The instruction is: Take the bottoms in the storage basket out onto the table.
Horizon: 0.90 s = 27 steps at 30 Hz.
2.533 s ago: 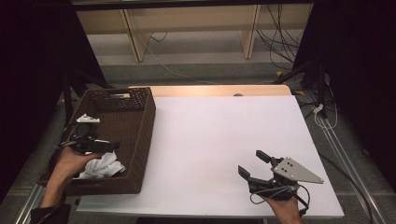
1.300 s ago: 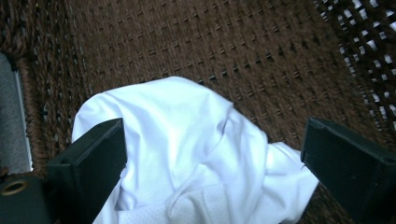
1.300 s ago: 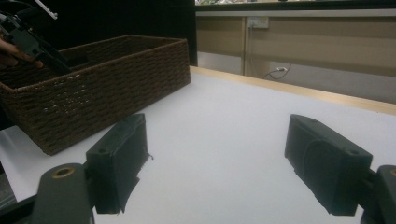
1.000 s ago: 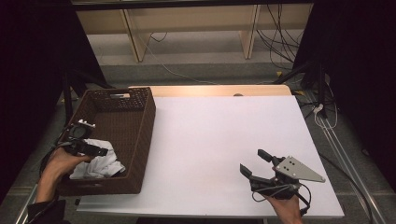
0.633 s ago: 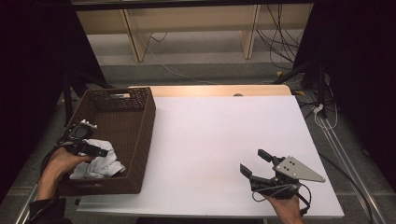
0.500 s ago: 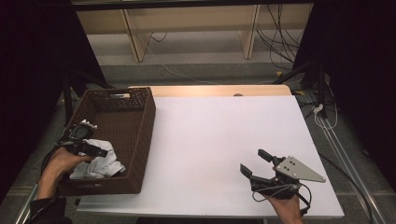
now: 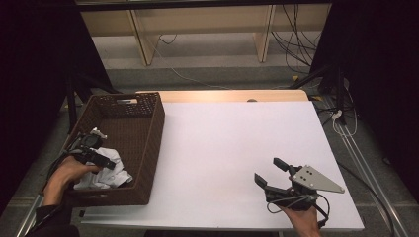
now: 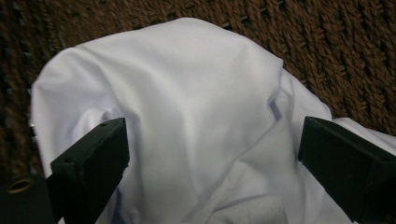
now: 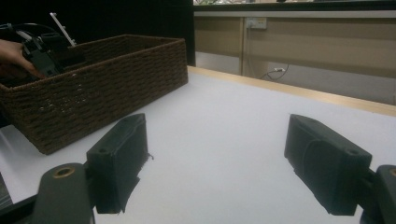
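Nearest the person, the right gripper point(image 7: 269, 173) rested on the white table point(image 7: 232, 143) with its jaws spread and nothing between them. Farther off to the left, the left gripper point(image 7: 106, 163) reached into the brown wicker basket point(image 7: 153, 128), its jaws wide apart over a crumpled white cloth point(image 8: 187, 107) lying at the basket's near end. In the left gripper view the cloth's raised fold sat between the two jaws, not yet pinched. A good grasp probably called for lowering onto that fold, closing on a thick bunch, and lifting clear of the woven wall.
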Each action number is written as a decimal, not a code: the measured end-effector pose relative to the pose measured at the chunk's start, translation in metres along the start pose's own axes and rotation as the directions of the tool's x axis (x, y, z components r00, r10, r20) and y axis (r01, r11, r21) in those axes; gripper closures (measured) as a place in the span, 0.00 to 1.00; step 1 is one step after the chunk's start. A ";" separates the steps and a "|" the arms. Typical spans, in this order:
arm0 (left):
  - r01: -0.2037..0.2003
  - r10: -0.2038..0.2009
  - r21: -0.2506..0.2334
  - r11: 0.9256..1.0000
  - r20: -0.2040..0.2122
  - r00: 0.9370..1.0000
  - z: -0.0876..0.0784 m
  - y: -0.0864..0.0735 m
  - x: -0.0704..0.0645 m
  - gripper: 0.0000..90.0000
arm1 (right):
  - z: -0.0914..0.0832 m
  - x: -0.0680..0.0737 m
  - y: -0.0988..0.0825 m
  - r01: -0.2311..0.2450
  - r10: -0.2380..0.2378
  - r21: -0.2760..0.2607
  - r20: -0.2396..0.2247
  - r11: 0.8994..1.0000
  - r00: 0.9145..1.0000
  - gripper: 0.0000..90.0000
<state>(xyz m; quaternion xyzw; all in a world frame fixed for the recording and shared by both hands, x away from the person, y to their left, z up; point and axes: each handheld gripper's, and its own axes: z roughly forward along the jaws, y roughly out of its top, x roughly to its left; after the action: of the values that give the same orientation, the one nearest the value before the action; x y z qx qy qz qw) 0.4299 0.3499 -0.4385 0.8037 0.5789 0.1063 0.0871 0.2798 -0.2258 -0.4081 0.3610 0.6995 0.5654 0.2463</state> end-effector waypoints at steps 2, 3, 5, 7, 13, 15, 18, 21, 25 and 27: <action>-0.001 0.001 0.008 1.000 -0.003 1.000 0.001 0.000 0.000 0.10 | 0.000 0.000 0.000 -0.001 0.001 0.000 0.000 1.000 1.000 0.25; -0.002 0.002 0.013 1.000 -0.006 1.000 0.002 0.000 0.000 0.10 | 0.000 0.000 0.000 -0.003 0.003 0.001 0.000 1.000 1.000 0.25; -0.002 0.002 0.023 1.000 -0.006 1.000 0.004 0.001 0.000 0.10 | 0.000 0.000 0.000 -0.003 0.003 -0.001 0.000 1.000 1.000 0.25; -0.003 0.003 0.033 0.999 -0.010 1.000 0.005 0.001 0.000 0.09 | 0.000 0.000 0.000 -0.001 0.001 -0.005 0.000 1.000 1.000 0.25; 0.005 -0.004 0.053 0.999 -0.009 1.000 0.011 0.003 0.001 0.08 | -0.001 0.000 0.000 -0.003 0.003 -0.002 0.000 1.000 1.000 0.25; 0.008 -0.007 0.066 0.998 -0.015 1.000 0.015 0.002 0.002 0.07 | -0.001 0.000 0.000 -0.001 0.001 -0.004 0.000 1.000 1.000 0.25; 0.018 -0.017 0.076 0.997 -0.013 1.000 0.017 0.003 0.003 0.06 | -0.001 -0.001 0.000 -0.002 0.002 -0.005 0.001 1.000 1.000 0.25; 0.020 -0.019 0.086 0.996 -0.014 1.000 0.018 0.003 0.004 0.06 | -0.001 -0.001 0.000 -0.005 0.005 -0.005 0.001 1.000 1.000 0.25; 0.032 -0.031 0.106 0.994 -0.012 0.999 0.021 0.004 0.004 0.05 | -0.001 -0.001 0.000 -0.006 0.006 -0.006 0.001 1.000 1.000 0.25; 0.037 -0.037 0.116 0.993 -0.006 0.999 0.022 0.004 0.005 0.06 | -0.001 -0.001 0.000 -0.003 0.003 -0.008 0.002 1.000 1.000 0.25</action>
<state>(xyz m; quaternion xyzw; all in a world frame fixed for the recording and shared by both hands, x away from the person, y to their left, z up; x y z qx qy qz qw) 0.4412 0.3529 -0.4579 0.7963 0.5992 0.0723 0.0409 0.2793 -0.2273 -0.4077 0.3618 0.6965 0.5681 0.2475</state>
